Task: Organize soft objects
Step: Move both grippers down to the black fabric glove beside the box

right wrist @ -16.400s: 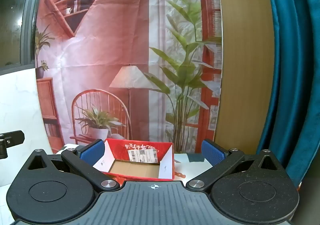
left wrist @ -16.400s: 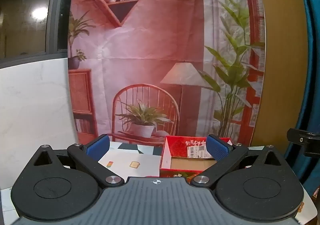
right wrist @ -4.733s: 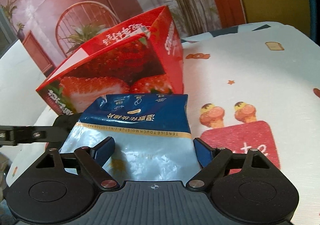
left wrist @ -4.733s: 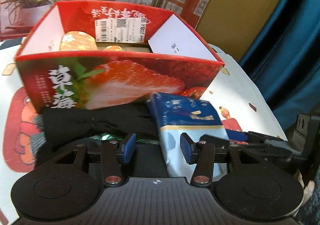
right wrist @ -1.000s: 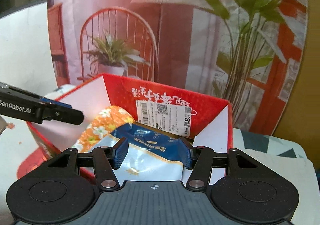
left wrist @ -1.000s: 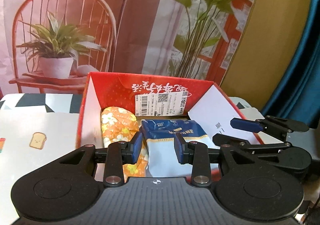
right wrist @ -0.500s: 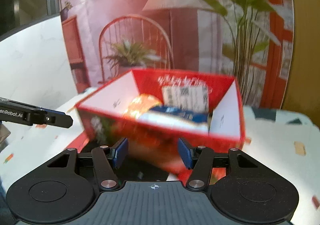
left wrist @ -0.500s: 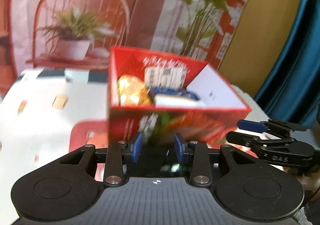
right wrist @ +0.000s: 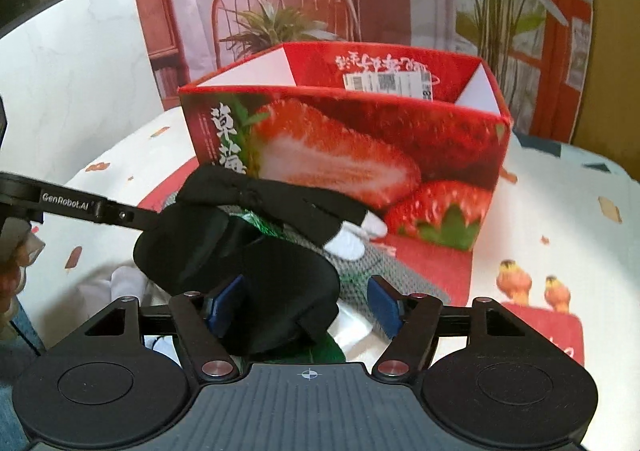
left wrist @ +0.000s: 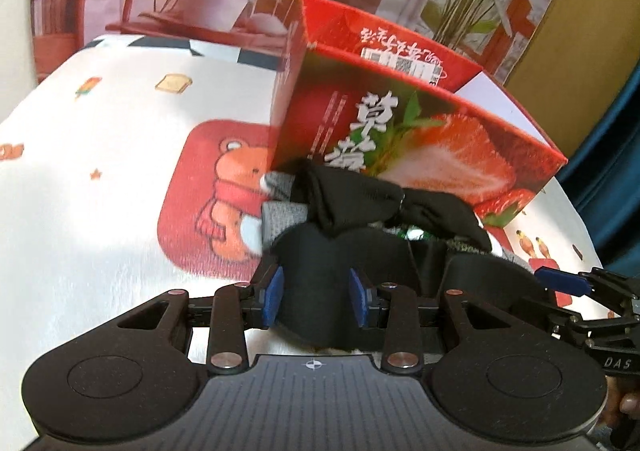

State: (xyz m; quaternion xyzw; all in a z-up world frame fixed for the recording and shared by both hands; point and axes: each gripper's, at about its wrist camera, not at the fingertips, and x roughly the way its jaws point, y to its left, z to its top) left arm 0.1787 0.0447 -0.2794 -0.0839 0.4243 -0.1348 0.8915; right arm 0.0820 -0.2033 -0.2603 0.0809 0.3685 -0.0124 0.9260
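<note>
Left wrist: both tools' jaws opening around black cloth (left wrist: 320, 291) (beside strawberry box (left wrist: 420, 139))

Inside of the strawberry box (right wrist: 360, 155) hidden behind its near wall; contents impossible to tell. Label on its far wall (right wrist: 388, 83) half cut off by that wall, print too small to read. Black cloth (left wrist: 332, 283) heaped in front of the box, covering a green item (right wrist: 320, 347) and grey knit (right wrist: 376, 271), kinds unclear. Right claw (left wrist: 568, 283) only partly shown beside the pile, cut off by the frame's edge. Box edges blurred.
</note>
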